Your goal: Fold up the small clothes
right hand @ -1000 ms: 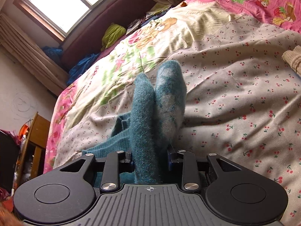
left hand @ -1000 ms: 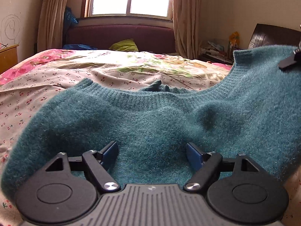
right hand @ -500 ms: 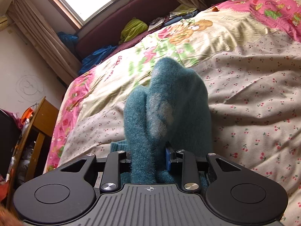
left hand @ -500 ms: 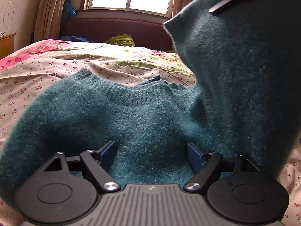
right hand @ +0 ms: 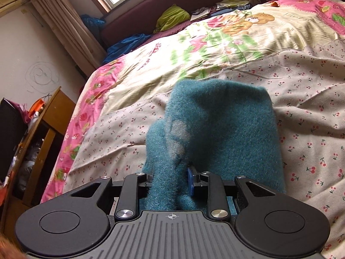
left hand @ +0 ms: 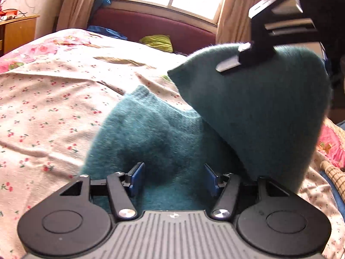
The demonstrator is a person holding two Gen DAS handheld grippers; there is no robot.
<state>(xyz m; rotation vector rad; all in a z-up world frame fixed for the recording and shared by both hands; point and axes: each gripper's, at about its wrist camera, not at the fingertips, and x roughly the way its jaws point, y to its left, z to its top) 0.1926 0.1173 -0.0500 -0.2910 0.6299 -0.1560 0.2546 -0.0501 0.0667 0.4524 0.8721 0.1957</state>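
The teal sweater [left hand: 163, 133] lies on the bed [left hand: 43, 99]. The left gripper [left hand: 173, 178] straddles its fabric, jaws closing, pads apart from it. The right gripper [right hand: 170, 179] pinches a raised fold, jaws narrow.

Both grippers same build. Left gripper [left hand: 173, 178]: matte black frame, grey ribbed plate at centre w/ small crosshair mark, two round black discs either side w/ a circle outline on each. Blue pads [left hand: 135, 179] on black fingers, silver screw heads at the link pivots, triangular cutouts in the side arms. Right gripper [right hand: 171, 182]: identical black body, ribbed grey plate, crosshair, silver screws, one blue pad [right hand: 190, 180] showing.
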